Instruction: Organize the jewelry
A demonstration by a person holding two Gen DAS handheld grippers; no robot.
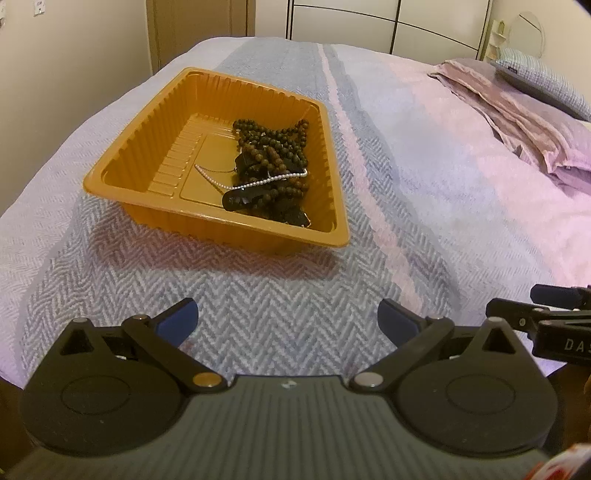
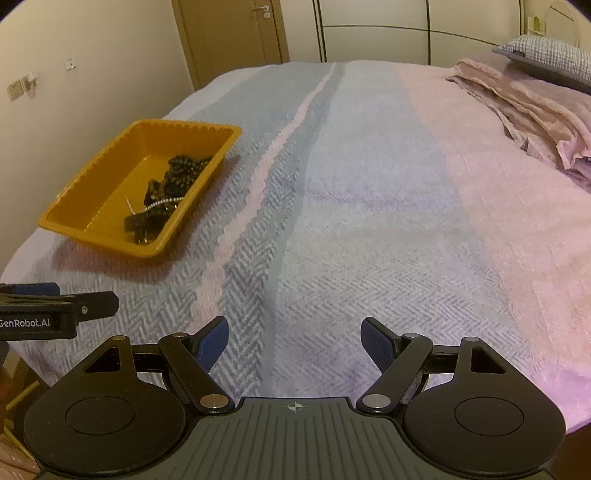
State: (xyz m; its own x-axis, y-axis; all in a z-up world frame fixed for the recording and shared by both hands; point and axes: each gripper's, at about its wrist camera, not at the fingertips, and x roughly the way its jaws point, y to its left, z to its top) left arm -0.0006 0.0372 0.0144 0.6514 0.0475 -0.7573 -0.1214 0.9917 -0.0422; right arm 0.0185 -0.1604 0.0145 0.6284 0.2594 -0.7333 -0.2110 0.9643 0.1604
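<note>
An orange plastic tray (image 1: pixel 122 155) lies on the bed ahead of my left gripper (image 1: pixel 288 321), which is open and empty, well short of the tray. In the tray sit brown bead strands (image 1: pixel 275 142), a thin white pearl chain (image 1: pixel 258 181) and a black hair clip (image 1: pixel 242 199), piled at its right side. In the right wrist view the tray (image 2: pixel 92 177) is far to the left with the beads (image 2: pixel 181 175) inside. My right gripper (image 2: pixel 294 341) is open and empty over bare bedspread. Each gripper shows at the edge of the other's view.
The bed has a herringbone bedspread (image 2: pixel 332 221) in blue, white and pink stripes. A folded pink blanket (image 2: pixel 528 110) and a checked pillow (image 2: pixel 554 62) lie at the far right. A wall, a door (image 2: pixel 236 33) and wardrobes stand beyond the bed.
</note>
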